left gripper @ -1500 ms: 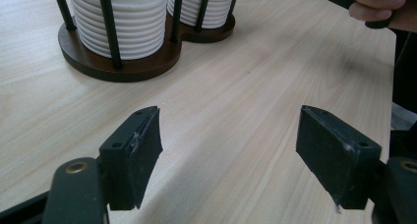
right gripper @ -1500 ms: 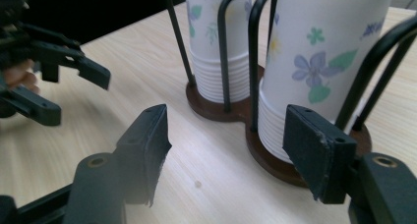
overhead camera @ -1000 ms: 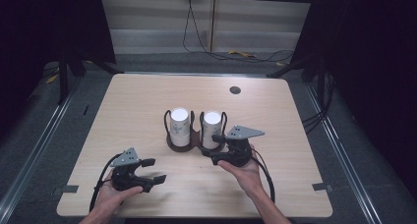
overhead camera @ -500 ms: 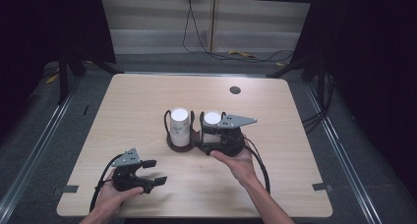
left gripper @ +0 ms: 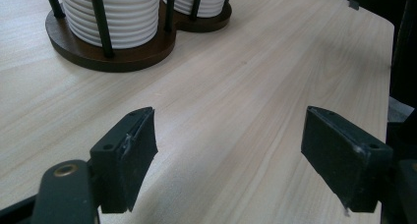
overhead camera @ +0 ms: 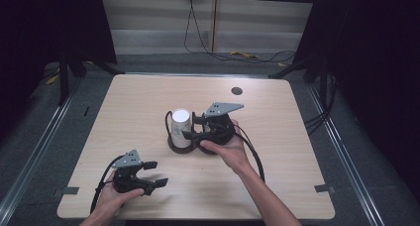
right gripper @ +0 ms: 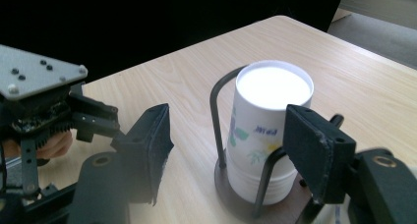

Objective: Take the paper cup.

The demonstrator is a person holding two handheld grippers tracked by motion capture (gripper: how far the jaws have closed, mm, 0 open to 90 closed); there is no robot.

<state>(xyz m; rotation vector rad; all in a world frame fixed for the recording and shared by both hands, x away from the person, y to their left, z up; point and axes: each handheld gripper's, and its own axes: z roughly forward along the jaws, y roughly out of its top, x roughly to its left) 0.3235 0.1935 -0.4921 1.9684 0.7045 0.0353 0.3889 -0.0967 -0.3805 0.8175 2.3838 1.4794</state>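
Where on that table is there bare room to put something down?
The far half, between the cup holder and the round dark spot, is bare, as is the right edge. It is crowded mid-table around the cup stack and right claw, and front-left by the left claw.

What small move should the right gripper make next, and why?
Probably ease the right gripper forward around the top cup: its jaws have just been opening, nothing between them, with the cup stack in its wire rack just beyond.

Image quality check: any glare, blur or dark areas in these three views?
High view: table evenly lit, surroundings nearly black. Right gripper view: the cup stack's top is blown out white, and the near jaws are soft. Left gripper view: jaws sharp, the holder's far side slightly soft.
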